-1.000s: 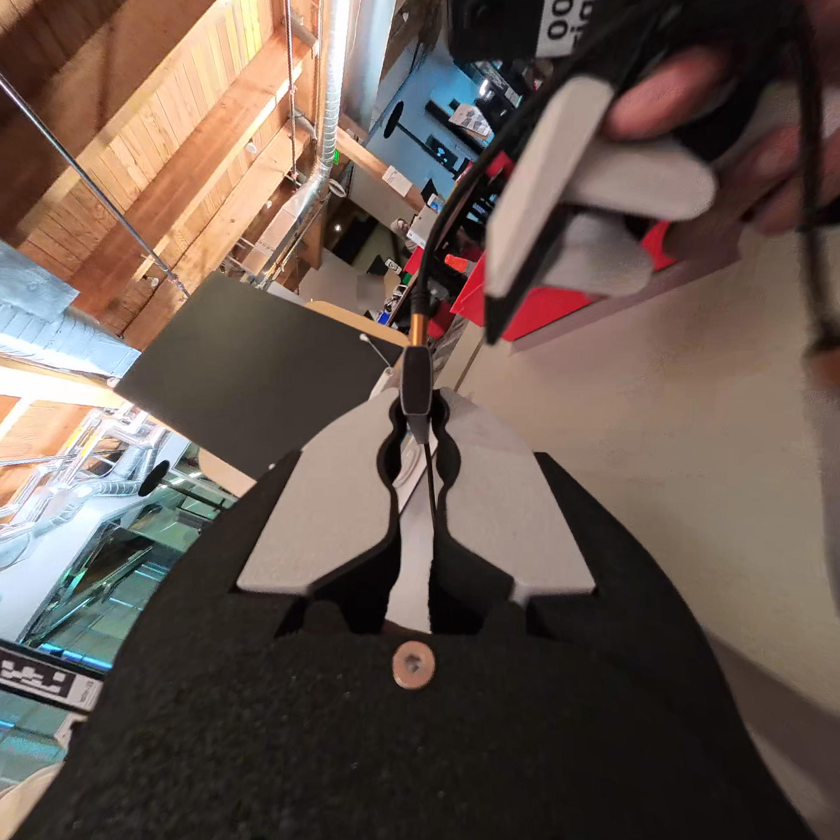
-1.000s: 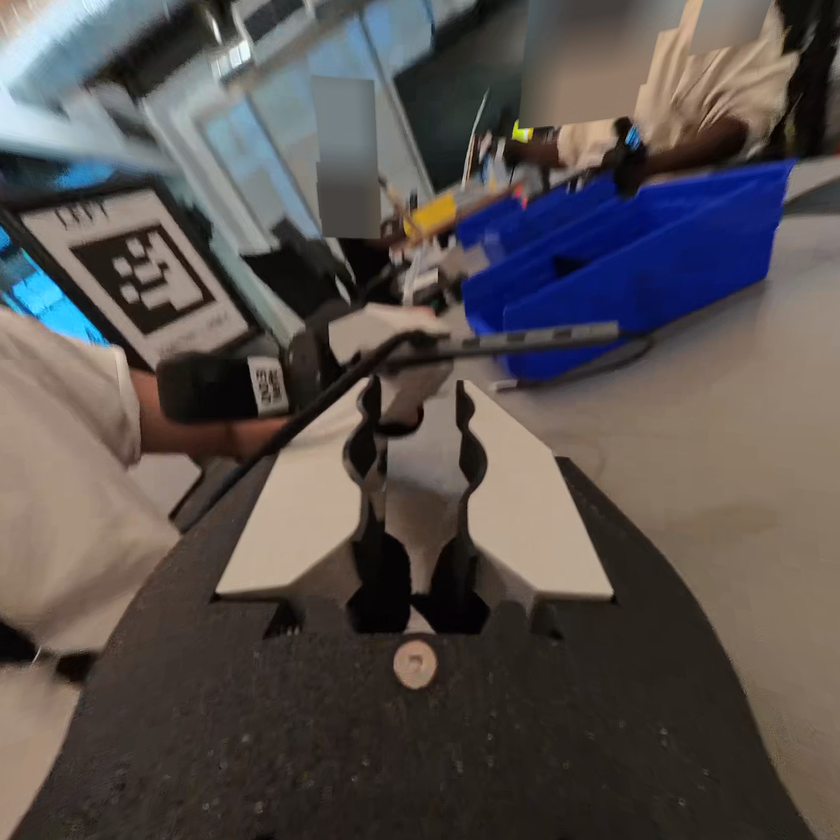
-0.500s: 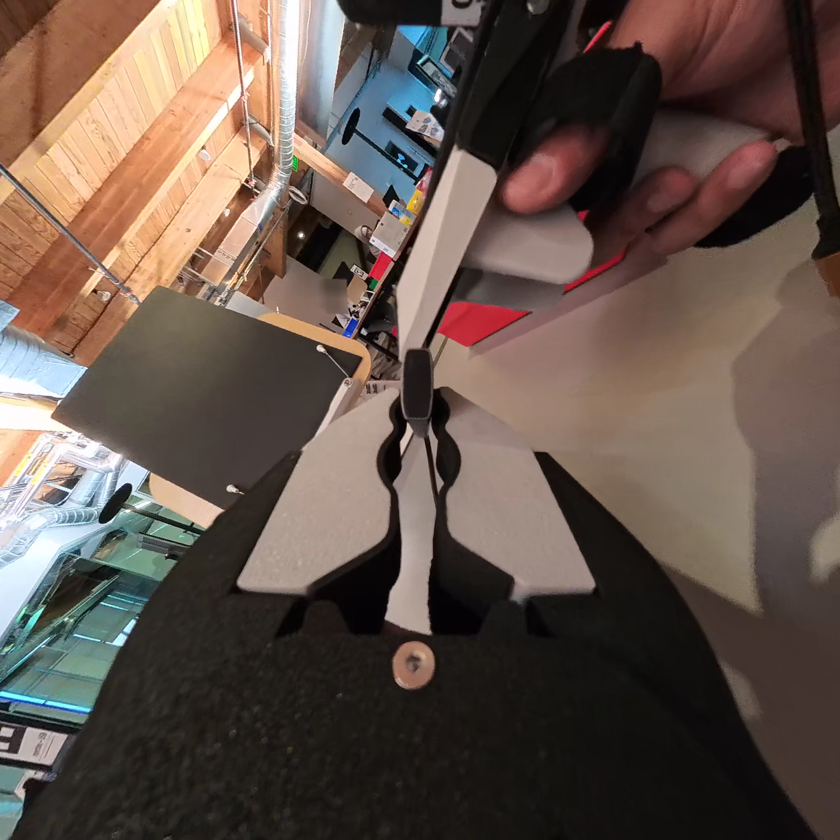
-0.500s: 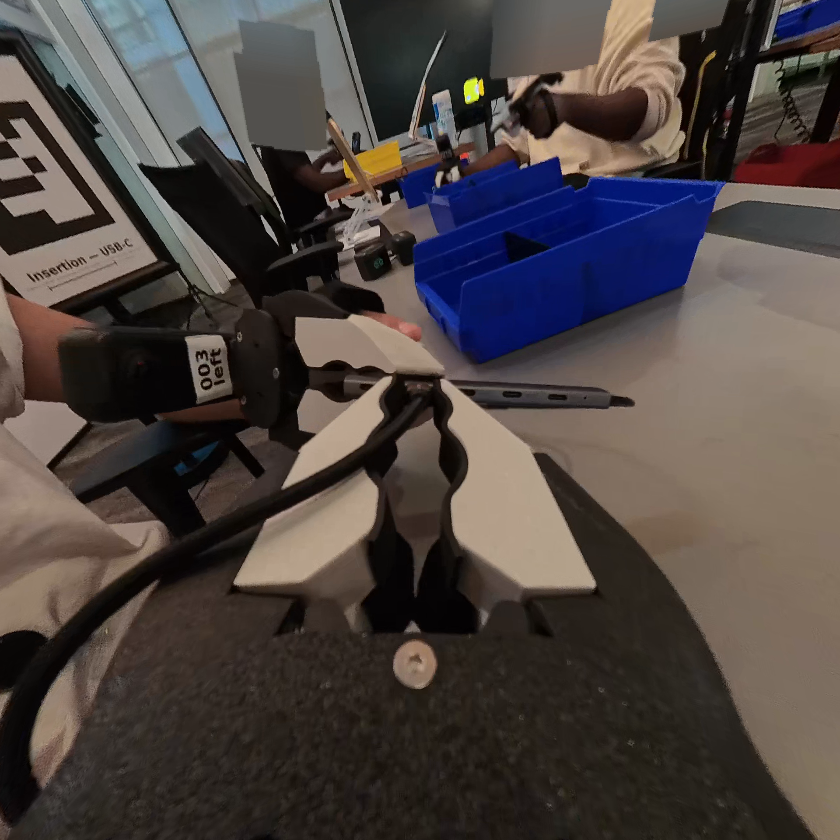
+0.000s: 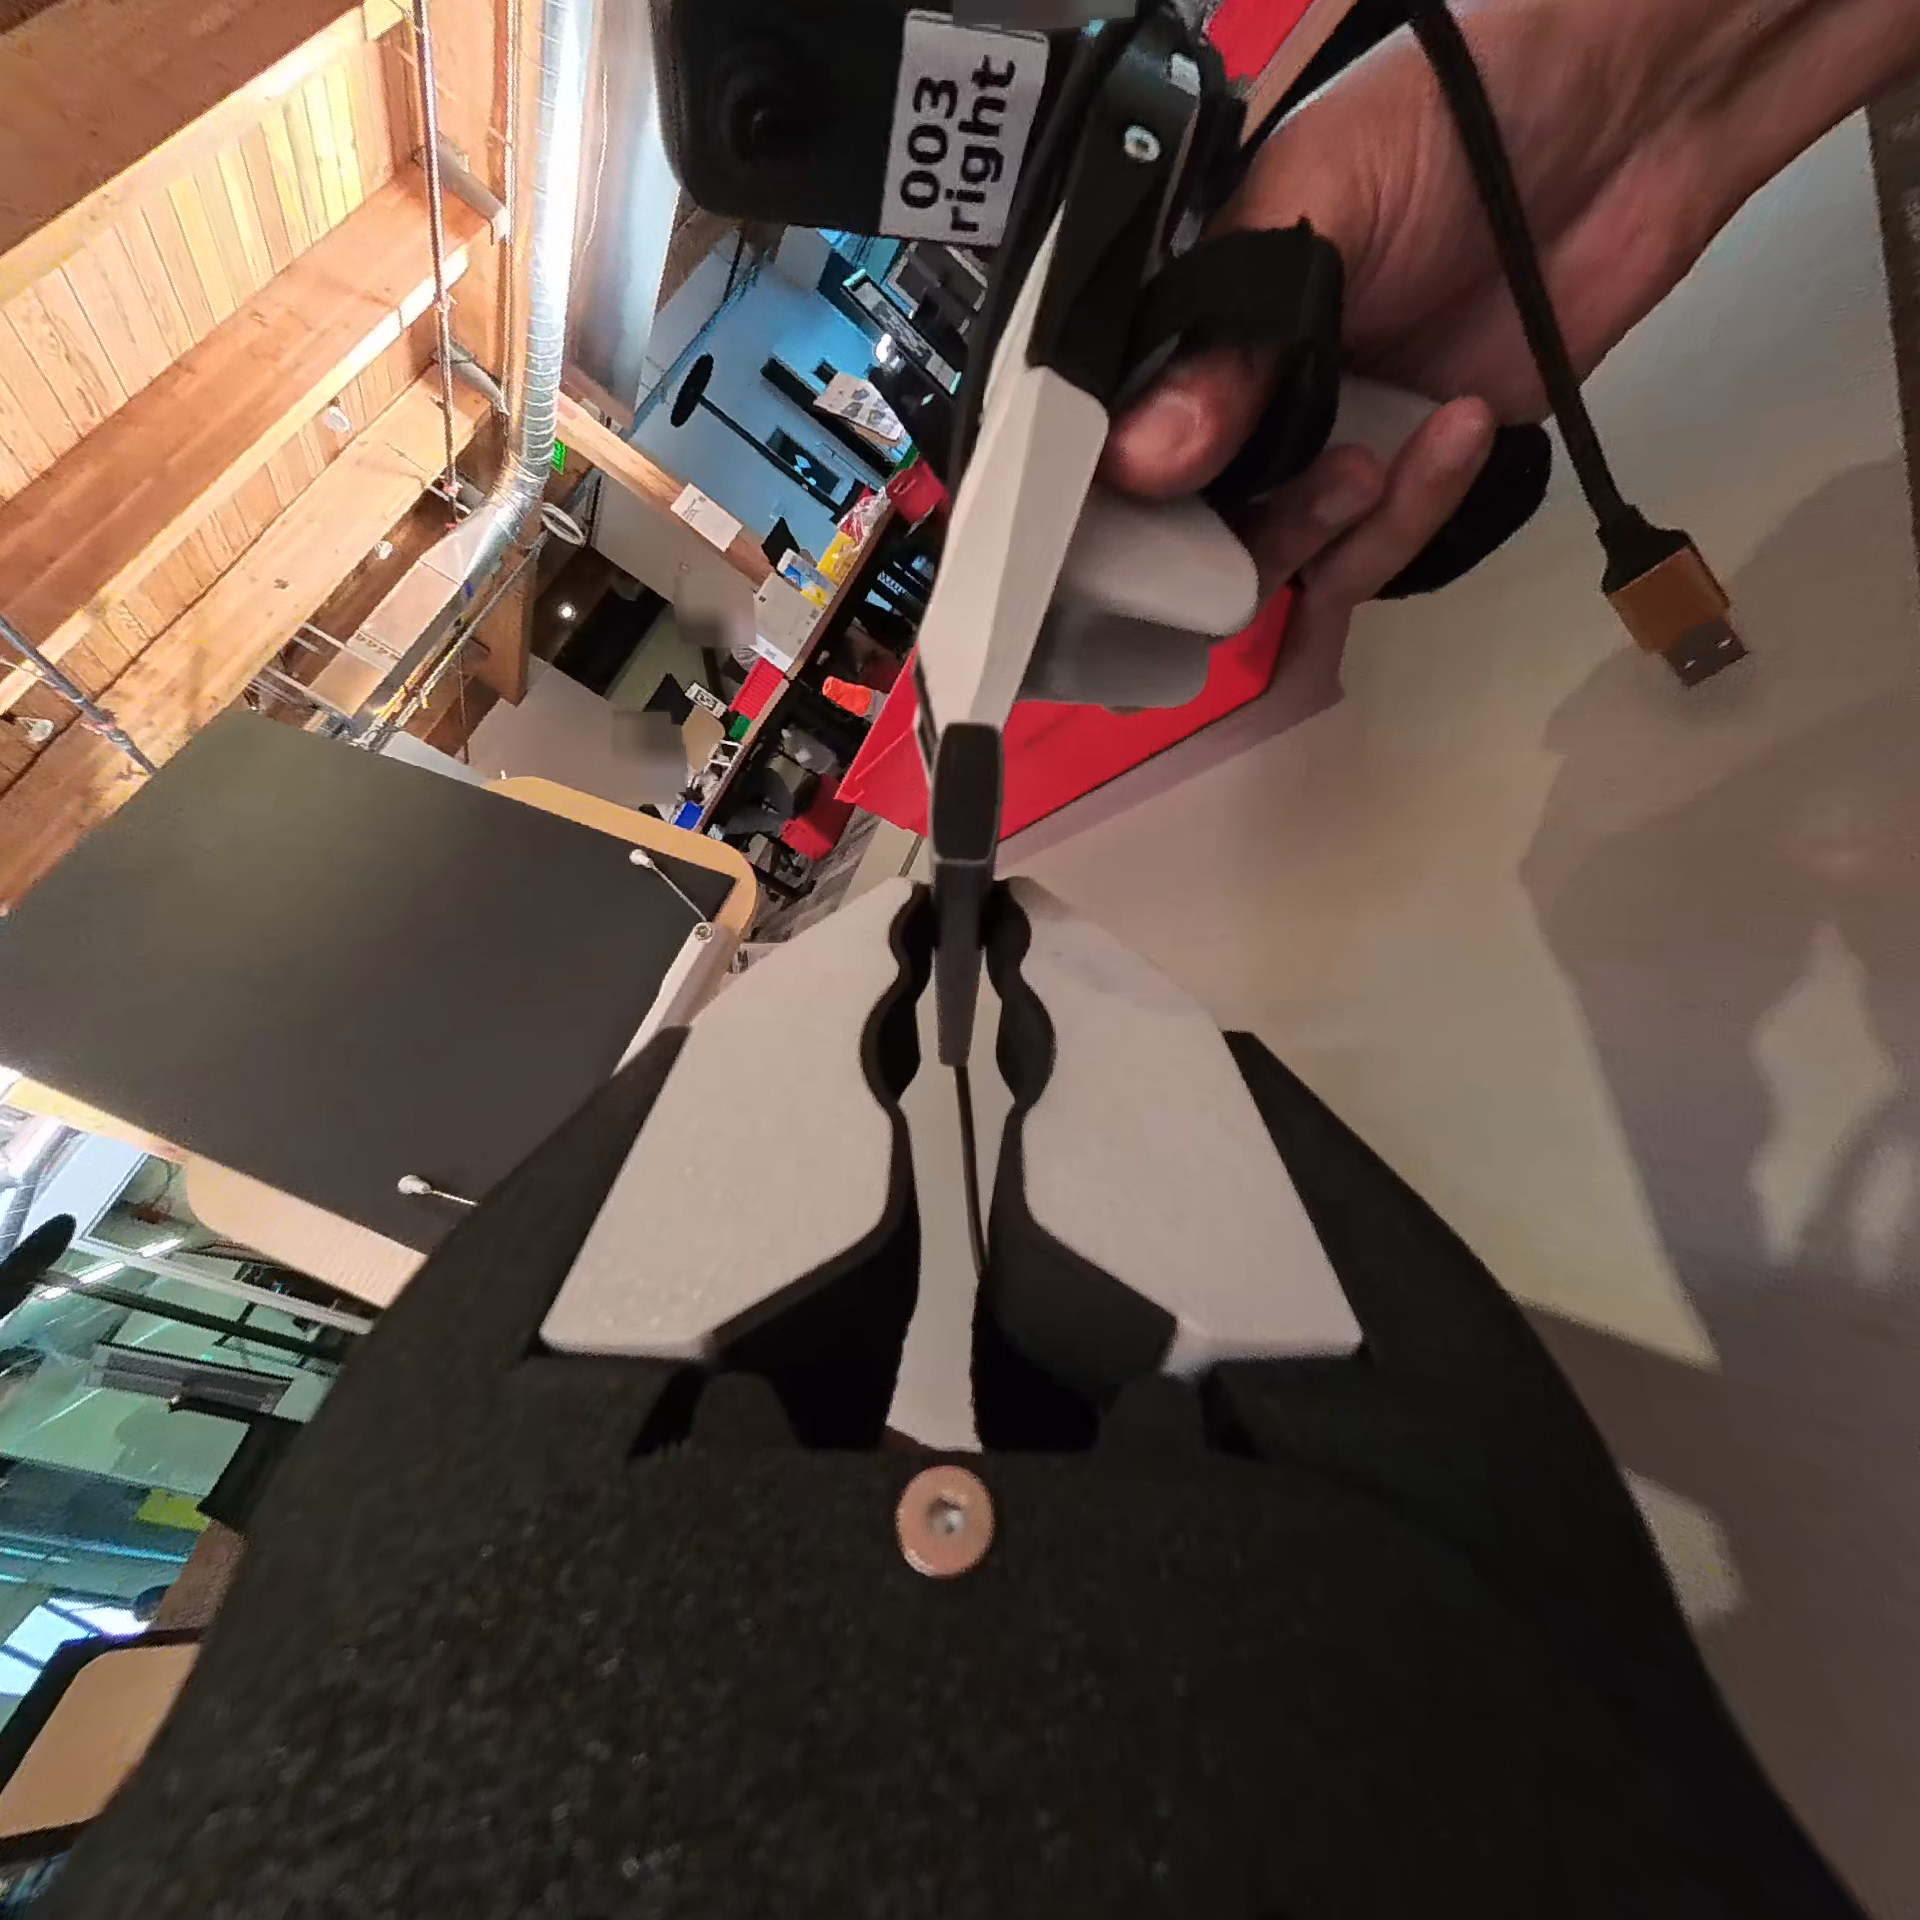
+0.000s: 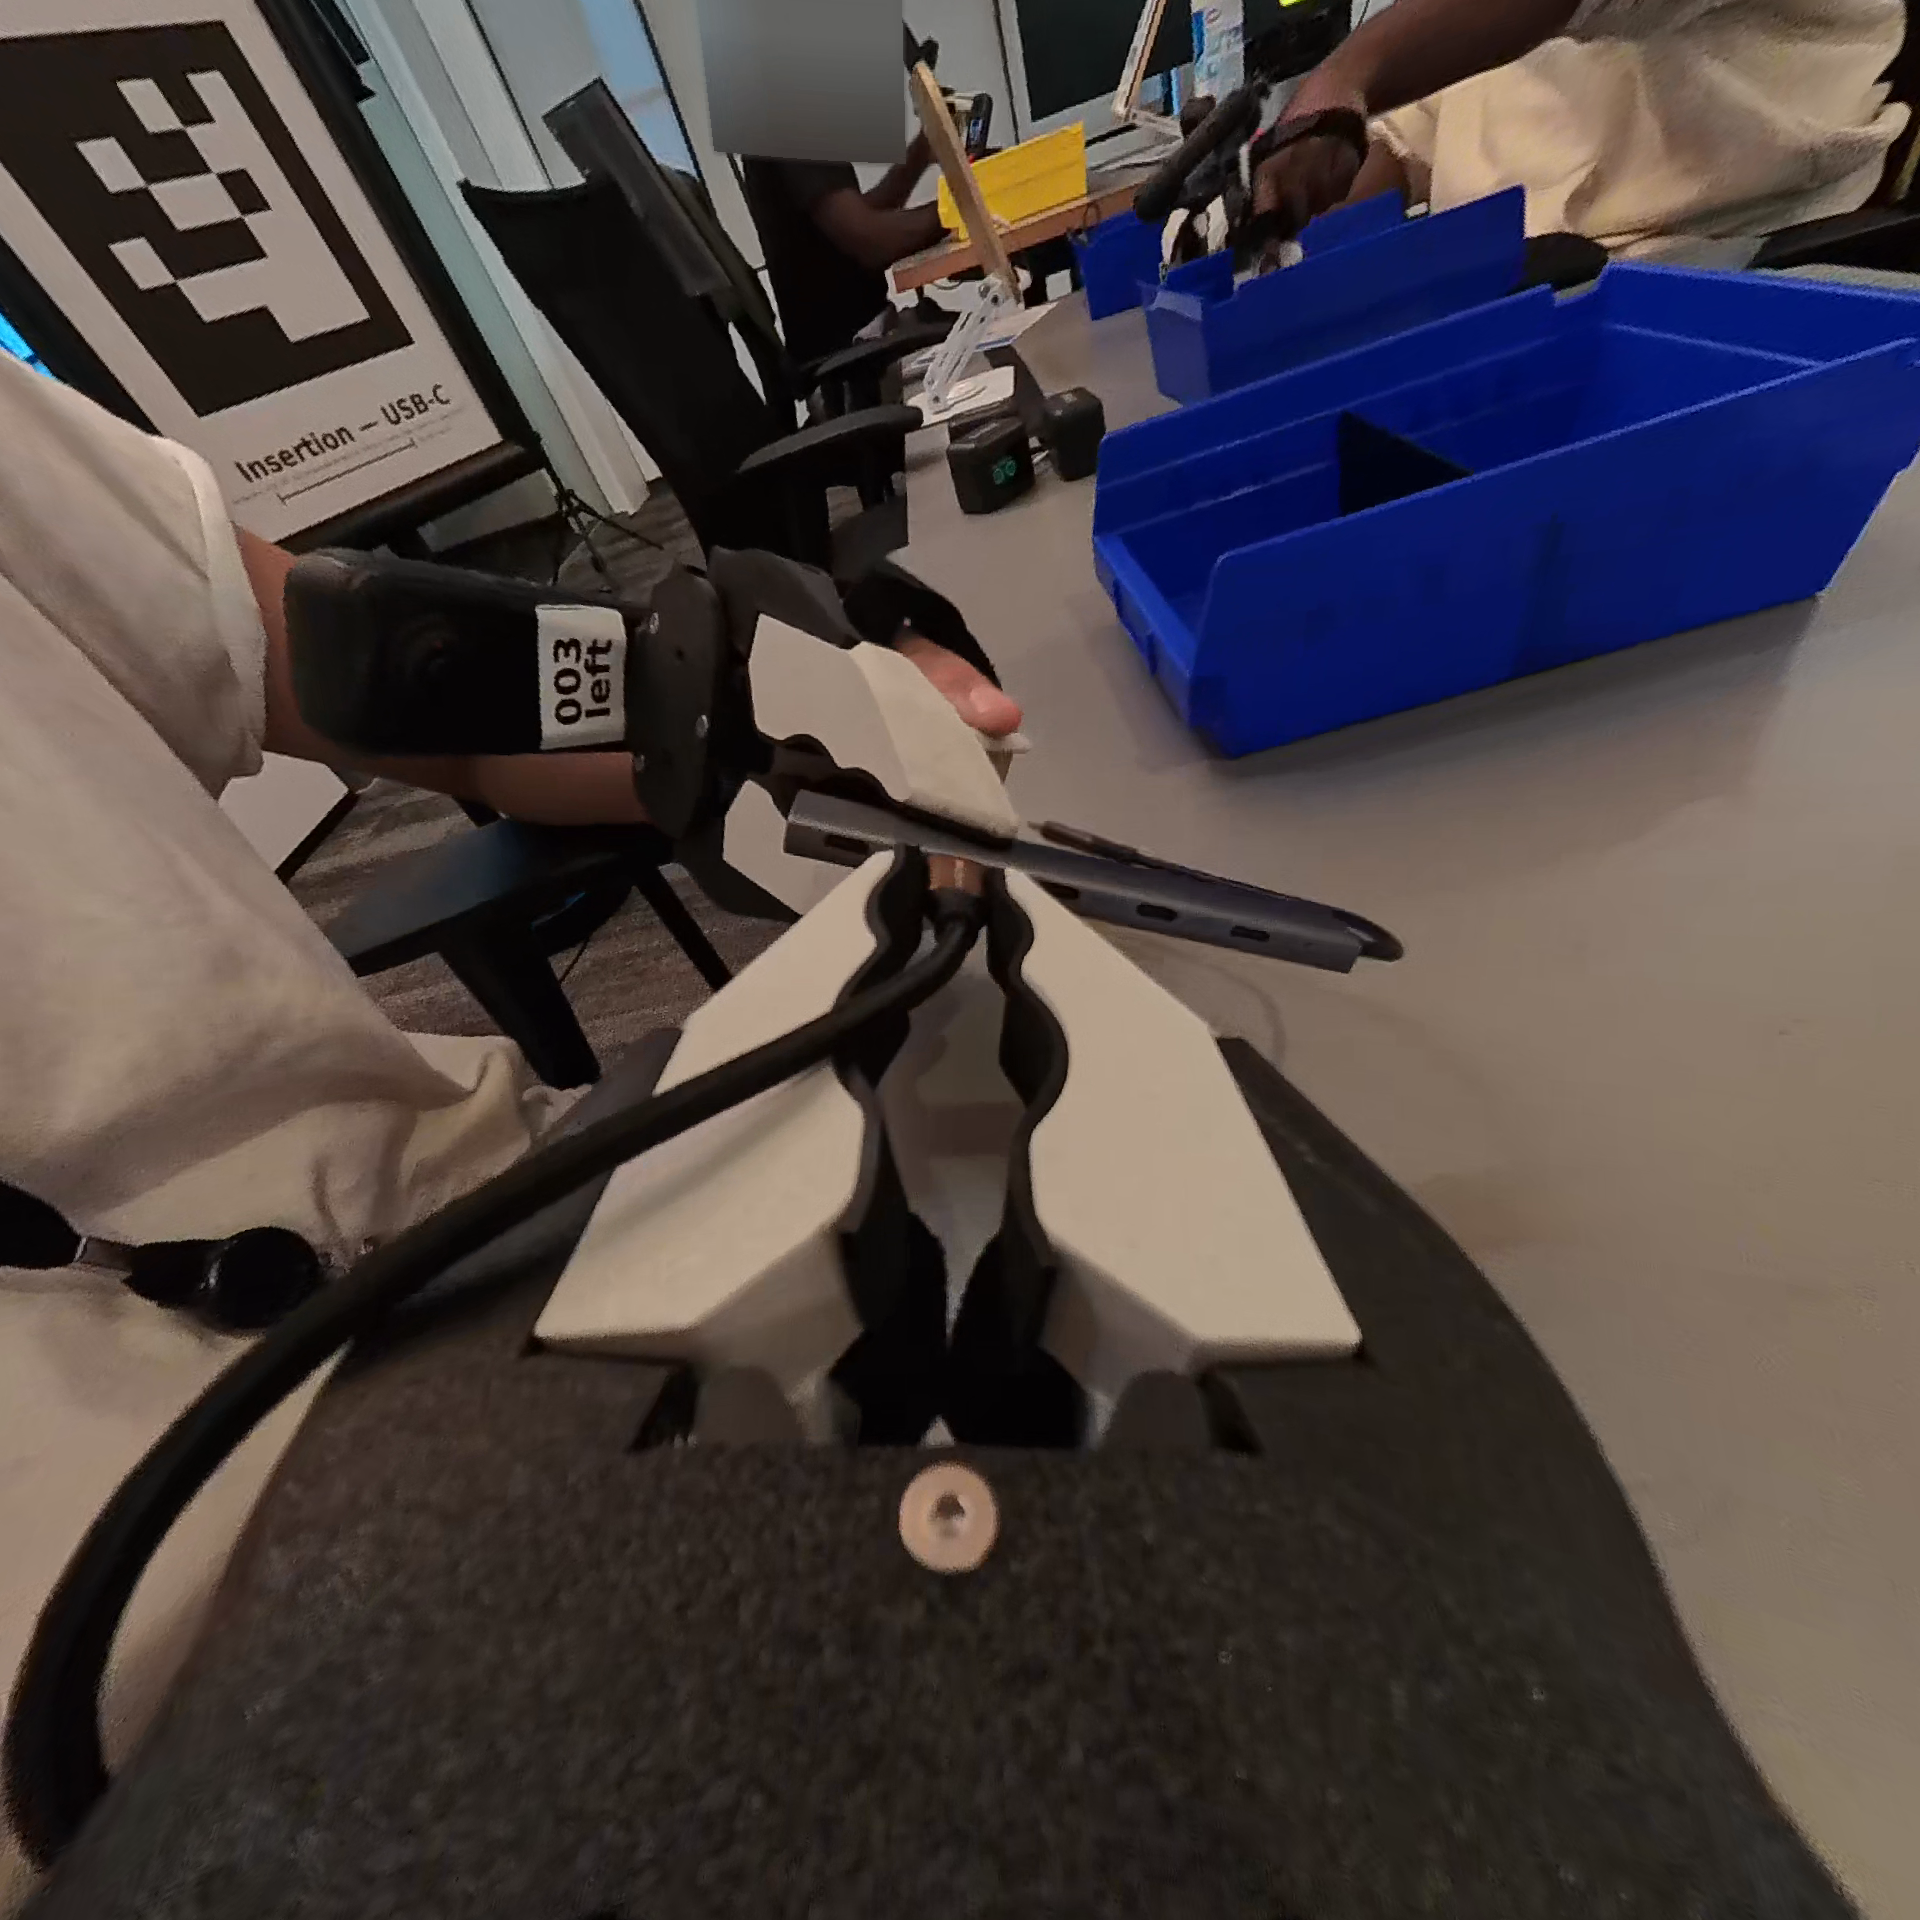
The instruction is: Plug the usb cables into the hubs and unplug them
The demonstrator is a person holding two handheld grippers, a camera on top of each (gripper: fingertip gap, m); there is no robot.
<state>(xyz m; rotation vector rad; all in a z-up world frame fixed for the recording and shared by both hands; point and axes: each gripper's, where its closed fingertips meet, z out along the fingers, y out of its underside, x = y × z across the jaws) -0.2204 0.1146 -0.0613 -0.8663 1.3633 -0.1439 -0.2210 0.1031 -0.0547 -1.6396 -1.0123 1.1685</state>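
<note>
My left gripper (image 5: 961, 920) is shut on a slim dark grey USB hub (image 5: 964, 821), seen end-on and held above the table. In the right wrist view the hub (image 6: 1164, 899) sticks out to the right from the left gripper (image 6: 992, 810). My right gripper (image 6: 951, 883) is shut on the copper-coloured plug (image 6: 954, 873) of a thick black cable (image 6: 623, 1122). The plug tip is at the hub's near side; I cannot tell whether it is seated. In the left wrist view the right gripper (image 5: 987, 707) is just above the hub, and the cable's other plug (image 5: 1673, 613) hangs free.
A blue bin (image 6: 1455, 582) with a black divider stands on the grey table (image 6: 1610, 1091) to the right, with another blue bin (image 6: 1330, 291) behind it. Small black boxes (image 6: 1023, 447) and a red bin (image 5: 1091, 748) lie farther off. People work at the far side. Less than 4 cm separates the two grippers' tips.
My right gripper has brought the plug up to the side of the hub. The left gripper has kept its hold on the hub. The cable's free plug has swung into the left wrist view.
</note>
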